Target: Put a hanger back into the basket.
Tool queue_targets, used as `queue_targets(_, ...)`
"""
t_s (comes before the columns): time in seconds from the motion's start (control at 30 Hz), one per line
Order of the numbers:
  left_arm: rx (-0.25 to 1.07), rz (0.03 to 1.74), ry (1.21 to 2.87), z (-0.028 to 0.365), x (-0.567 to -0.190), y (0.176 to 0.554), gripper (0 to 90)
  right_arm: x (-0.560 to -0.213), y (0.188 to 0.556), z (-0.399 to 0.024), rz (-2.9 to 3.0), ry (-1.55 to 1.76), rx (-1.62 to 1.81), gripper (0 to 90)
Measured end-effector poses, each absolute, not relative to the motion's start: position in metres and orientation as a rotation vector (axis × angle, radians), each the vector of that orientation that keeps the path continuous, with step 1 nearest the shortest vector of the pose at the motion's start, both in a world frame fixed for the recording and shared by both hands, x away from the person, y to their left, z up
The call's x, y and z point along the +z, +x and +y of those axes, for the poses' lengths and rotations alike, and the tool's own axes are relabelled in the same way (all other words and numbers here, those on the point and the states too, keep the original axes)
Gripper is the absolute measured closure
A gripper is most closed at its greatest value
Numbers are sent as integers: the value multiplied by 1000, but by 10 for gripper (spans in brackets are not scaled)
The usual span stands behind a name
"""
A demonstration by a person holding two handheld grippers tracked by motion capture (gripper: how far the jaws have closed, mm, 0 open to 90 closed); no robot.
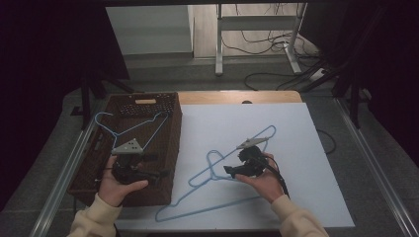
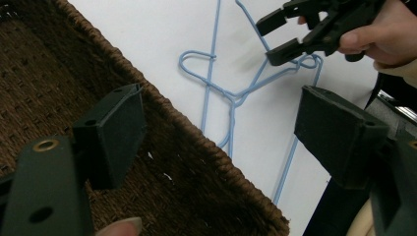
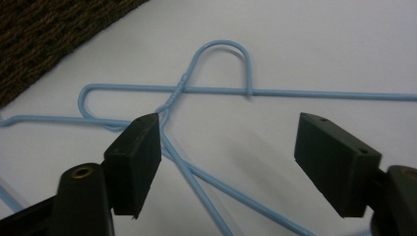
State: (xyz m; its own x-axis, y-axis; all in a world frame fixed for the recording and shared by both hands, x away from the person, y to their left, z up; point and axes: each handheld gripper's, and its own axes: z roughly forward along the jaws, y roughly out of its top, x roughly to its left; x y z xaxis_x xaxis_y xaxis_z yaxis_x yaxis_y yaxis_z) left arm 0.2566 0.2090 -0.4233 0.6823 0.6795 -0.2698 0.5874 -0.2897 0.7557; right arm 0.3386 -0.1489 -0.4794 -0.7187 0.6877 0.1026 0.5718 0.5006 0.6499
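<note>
Both hands come in low, each carrying a gripper. From largest to smallest: one white table [image 1: 296,148], one brown woven basket [image 1: 163,123] on its left side, then three blue wire hangers. One hanger [image 1: 129,129] lies in the basket, just ahead of the left gripper [image 1: 165,173], whose jaws stand wide and empty over the basket's rim. Two crossed hangers [image 1: 212,170] lie flat on the table, hooks overlapping; their long wires run diagonally. The right gripper [image 3: 228,167] hovers directly over them, jaws spread wide, holding nothing, the twisted neck just beside its left jaw. It looks the nearer one to close on a hanger.
</note>
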Motion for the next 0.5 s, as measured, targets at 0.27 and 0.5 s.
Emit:
queue_targets(0.27,128,984,1986,210,-424,256,196,-492,343,-122,2656,1062,961,356)
queue_targets(0.5,125,982,1995,209,-425,256,195,-503,350,-98,2680,1118,909,436)
